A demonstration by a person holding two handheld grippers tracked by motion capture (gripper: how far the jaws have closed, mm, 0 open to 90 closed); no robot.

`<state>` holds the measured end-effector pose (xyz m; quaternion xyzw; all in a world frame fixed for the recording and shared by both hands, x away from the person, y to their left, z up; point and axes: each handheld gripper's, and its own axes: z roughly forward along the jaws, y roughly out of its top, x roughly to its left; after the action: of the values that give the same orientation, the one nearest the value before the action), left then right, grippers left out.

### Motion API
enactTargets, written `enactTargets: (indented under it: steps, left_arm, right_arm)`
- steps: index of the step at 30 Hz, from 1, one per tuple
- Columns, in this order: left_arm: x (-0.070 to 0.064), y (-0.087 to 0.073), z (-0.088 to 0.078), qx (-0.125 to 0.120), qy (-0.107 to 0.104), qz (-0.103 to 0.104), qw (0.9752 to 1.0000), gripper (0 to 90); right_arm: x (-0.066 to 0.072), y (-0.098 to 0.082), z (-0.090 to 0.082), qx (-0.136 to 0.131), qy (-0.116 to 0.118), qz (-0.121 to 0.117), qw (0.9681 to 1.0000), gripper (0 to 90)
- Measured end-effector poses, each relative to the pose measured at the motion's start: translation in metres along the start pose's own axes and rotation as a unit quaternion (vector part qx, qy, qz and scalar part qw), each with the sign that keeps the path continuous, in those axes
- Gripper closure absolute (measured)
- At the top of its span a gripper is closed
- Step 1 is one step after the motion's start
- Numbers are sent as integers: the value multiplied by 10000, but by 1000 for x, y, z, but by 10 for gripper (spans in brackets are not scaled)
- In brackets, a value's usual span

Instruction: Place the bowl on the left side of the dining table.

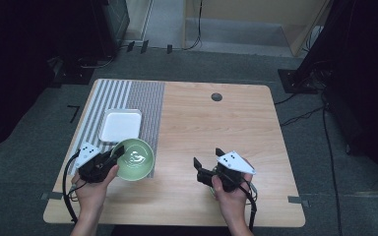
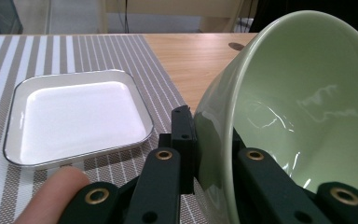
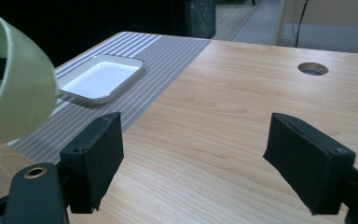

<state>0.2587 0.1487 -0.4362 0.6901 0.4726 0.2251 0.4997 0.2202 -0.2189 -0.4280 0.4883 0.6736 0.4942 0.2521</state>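
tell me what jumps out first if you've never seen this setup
The pale green bowl near the table's front left stands out: the left claw is clamped on its rim, holding it tilted above the striped placemat. Just behind it, a white square tray lies flat on that placemat. To the right, the right claw is open over bare wood with nothing between its jaws.

Black two-jaw left tool [image 1: 117, 154], brass-ringed screws, grey dotted three-cornered plates, black trailing cables

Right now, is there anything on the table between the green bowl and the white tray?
Nothing visible. The left gripper is clamped on the green bowl at its rim, and only bare striped mat lies between it and the white tray.
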Motion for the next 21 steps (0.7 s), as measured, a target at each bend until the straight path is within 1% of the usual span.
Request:
enactTargets:
  steps: [8,21]
  left_arm:
    - [8,-2,0,-6,100,-80,9999,835]
    - [25,-5,-2,-14,254,-253,9994,835]
  right_arm:
    - [-14,-1,-2,28,-144,76,9999,182]
    - [-44,-1,-10,-17,-513,223,9984,178]
